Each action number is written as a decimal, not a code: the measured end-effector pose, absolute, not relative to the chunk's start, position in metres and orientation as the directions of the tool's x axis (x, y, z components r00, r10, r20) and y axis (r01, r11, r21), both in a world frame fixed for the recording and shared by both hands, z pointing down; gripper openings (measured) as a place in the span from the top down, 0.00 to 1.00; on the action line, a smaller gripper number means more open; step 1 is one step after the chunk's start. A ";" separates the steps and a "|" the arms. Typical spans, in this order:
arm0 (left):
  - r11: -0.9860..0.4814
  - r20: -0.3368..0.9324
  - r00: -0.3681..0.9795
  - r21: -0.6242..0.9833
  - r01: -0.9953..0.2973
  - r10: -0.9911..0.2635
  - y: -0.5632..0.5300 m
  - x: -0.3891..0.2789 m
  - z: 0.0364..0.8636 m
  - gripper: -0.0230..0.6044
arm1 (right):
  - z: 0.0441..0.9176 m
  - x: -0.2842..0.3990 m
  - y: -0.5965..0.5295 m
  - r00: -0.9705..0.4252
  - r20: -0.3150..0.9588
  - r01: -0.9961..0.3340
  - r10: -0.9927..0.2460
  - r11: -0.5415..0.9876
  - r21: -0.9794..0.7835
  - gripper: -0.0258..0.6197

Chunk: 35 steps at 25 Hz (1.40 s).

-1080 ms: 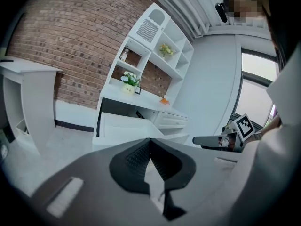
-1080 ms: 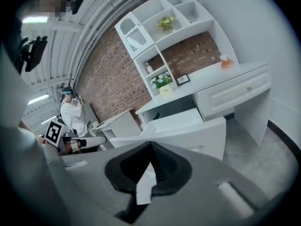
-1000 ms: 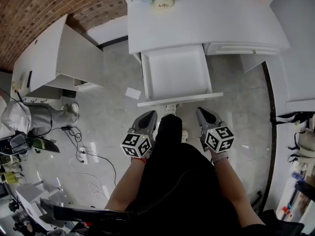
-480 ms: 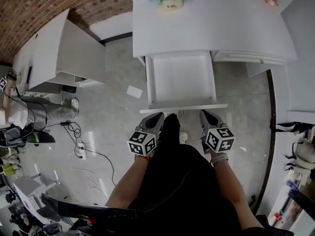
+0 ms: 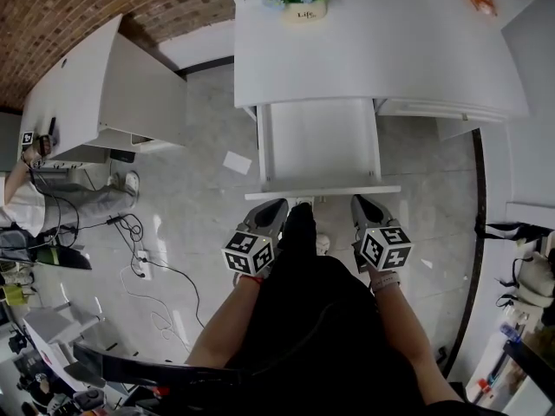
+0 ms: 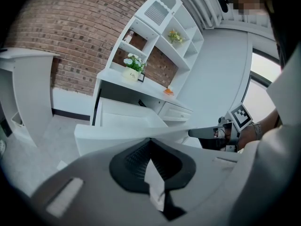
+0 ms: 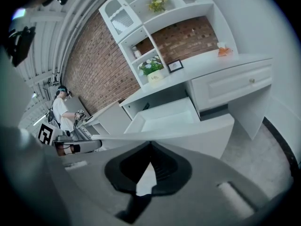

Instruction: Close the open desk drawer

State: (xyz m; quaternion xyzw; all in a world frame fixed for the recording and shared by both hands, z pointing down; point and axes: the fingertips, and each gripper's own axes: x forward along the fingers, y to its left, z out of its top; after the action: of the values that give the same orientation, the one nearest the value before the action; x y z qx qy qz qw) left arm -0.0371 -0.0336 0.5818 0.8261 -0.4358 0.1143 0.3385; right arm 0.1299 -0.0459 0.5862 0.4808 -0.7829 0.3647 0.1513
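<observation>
Standing square to the white painted desk (image 5: 373,50), the person faces its shallow white drawer (image 5: 321,141), which is pulled well out toward them and empty as far as shows. Left gripper (image 5: 270,210) and right gripper (image 5: 363,204) sit at the flat white front panel (image 5: 323,192), one toward each end; whether the tips touch it I cannot tell. Each gripper's own view shows its jaws pressed together with nothing between. Judgement: the drawer looks light and rigid, so no grasp is needed, only the closed tips pushing on the panel face. The smooth paint may let the tips skid, and an even push from both sides should keep it from jamming askew.
</observation>
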 end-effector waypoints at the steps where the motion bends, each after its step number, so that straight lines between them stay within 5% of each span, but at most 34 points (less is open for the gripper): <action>1: -0.389 0.483 0.592 0.460 -0.798 -0.645 -0.036 -0.037 0.582 0.96 | 0.586 0.130 -0.049 -0.492 0.588 -0.863 -0.642 0.272 -0.425 0.96; 35: -0.356 0.498 0.589 0.489 -0.797 -0.636 -0.149 -0.049 0.582 0.96 | 0.586 0.122 -0.162 -0.479 0.586 -0.865 -0.653 0.240 -0.440 0.96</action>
State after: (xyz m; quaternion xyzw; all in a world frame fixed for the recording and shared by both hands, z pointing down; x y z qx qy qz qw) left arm -0.0486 -0.1491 0.5824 0.8157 -0.4392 0.1116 0.3596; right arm 0.1223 -0.1615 0.5857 0.4903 -0.7745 0.3738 0.1419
